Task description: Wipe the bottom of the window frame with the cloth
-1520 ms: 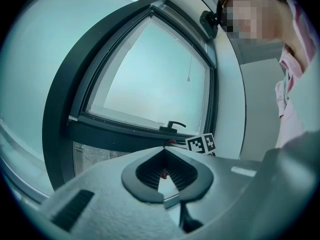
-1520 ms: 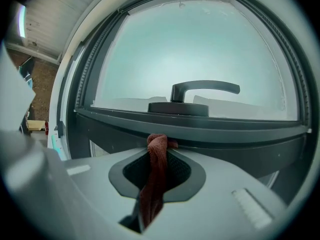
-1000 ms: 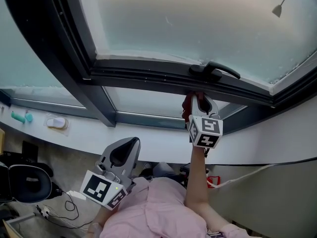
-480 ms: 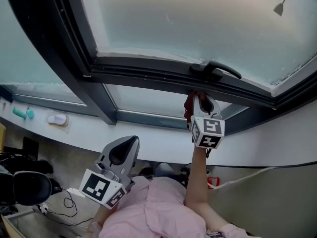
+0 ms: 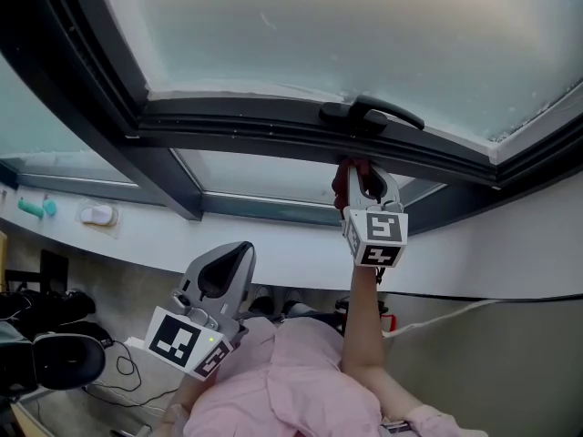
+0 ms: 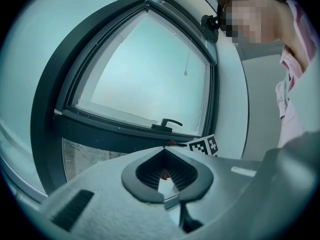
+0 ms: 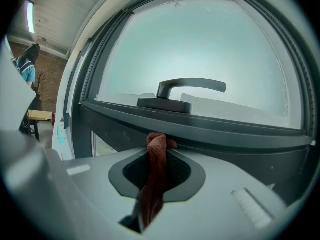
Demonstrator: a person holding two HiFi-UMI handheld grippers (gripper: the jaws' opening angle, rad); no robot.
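Note:
A dark grey window frame with a black handle runs across the head view. My right gripper reaches up to the frame's bottom bar just below the handle. It is shut on a red-brown cloth. In the right gripper view the cloth hangs between the jaws, and its bunched top touches the bar under the handle. My left gripper is held low near the person's chest, shut and holding nothing. The left gripper view shows the window from farther back.
A white sill runs below the window and carries small teal items and a white object. A white cable crosses the wall at the right. Dark equipment lies on the floor at lower left.
The right gripper with the cloth has shifted slightly right along the bar, from left of the handle's base to just beneath it. The head view has also shifted. The left gripper has barely moved.

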